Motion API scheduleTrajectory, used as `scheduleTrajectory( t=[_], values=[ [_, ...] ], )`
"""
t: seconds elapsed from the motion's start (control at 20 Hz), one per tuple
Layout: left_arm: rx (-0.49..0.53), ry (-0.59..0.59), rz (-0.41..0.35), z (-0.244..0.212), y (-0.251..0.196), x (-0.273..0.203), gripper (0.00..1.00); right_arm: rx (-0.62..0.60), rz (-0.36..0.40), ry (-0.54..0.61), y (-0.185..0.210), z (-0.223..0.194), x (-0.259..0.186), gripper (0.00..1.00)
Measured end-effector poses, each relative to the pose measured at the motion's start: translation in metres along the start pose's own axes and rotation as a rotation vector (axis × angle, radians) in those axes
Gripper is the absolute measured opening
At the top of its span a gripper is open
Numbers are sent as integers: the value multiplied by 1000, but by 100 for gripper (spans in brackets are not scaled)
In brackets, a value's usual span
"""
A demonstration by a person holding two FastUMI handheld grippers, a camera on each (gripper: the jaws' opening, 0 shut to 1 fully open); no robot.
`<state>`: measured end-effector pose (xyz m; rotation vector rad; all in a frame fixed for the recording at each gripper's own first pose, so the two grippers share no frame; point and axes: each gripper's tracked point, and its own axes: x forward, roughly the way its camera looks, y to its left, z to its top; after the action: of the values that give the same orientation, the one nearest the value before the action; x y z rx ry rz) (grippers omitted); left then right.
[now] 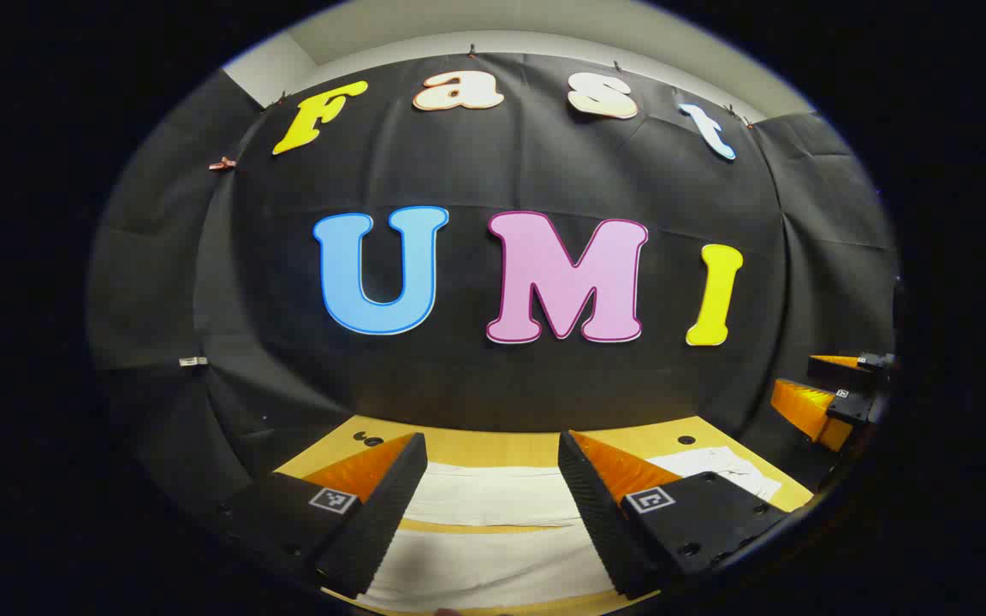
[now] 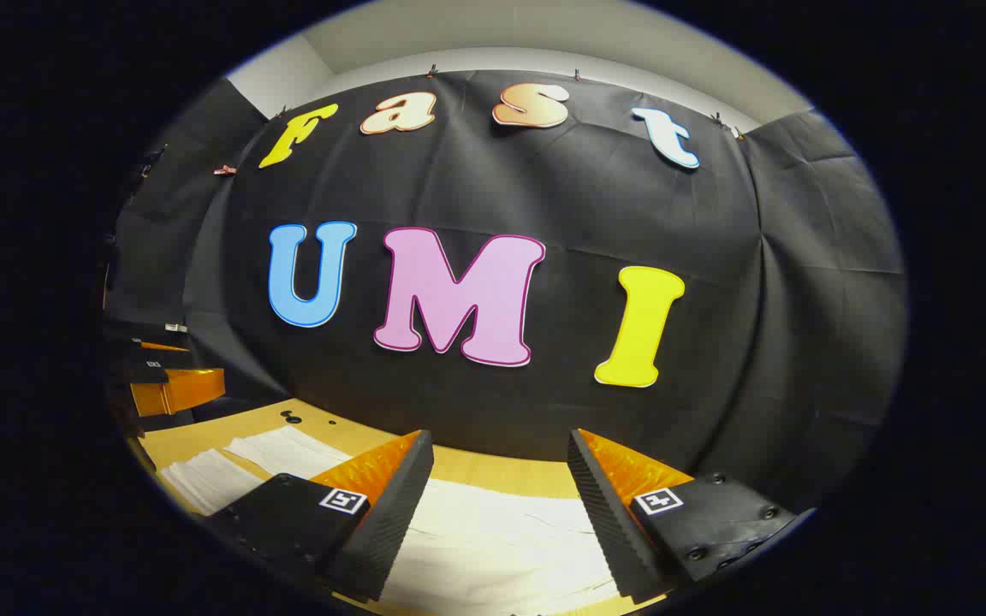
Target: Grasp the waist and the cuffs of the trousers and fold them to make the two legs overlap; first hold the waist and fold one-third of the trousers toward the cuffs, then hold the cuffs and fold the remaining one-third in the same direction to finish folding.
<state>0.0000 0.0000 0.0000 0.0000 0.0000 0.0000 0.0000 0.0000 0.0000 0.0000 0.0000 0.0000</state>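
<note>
Nearest to me in the left gripper view, my left gripper (image 1: 493,492) hangs above the counter (image 1: 493,447) with its jaws released, a wide gap between the two fingers and nothing held. Through that gap I see the white trousers (image 1: 493,535) lying flat on the wood, two pale bands running crosswise with a thin strip of counter showing between them. More of the white cloth reaches off to the right, past the right-hand finger.

In the right gripper view, my right gripper (image 2: 500,488) is likewise released, fingers spread apart and empty, poised over the trousers (image 2: 501,535). The cloth fills the space between the fingers and stretches away to the left in two flat strips, with bare counter (image 2: 493,469) beyond it.

Farther off, each view catches the other tool at its edge: the right gripper (image 1: 835,389) at the far right of the left gripper view, the left gripper (image 2: 168,381) at the far left of the right gripper view. Both sit apart from the cloth.

Behind everything the counter ends at the black cloth wall (image 1: 493,171).
</note>
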Motion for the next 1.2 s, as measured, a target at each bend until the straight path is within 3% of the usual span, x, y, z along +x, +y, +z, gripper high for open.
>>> scheduleTrajectory(
  t=[1.2],
  values=[
    [-21, 63, -8, -20, 21, 39, 98, -7, -18, 79, 3, -28, 27, 97]
  ],
)
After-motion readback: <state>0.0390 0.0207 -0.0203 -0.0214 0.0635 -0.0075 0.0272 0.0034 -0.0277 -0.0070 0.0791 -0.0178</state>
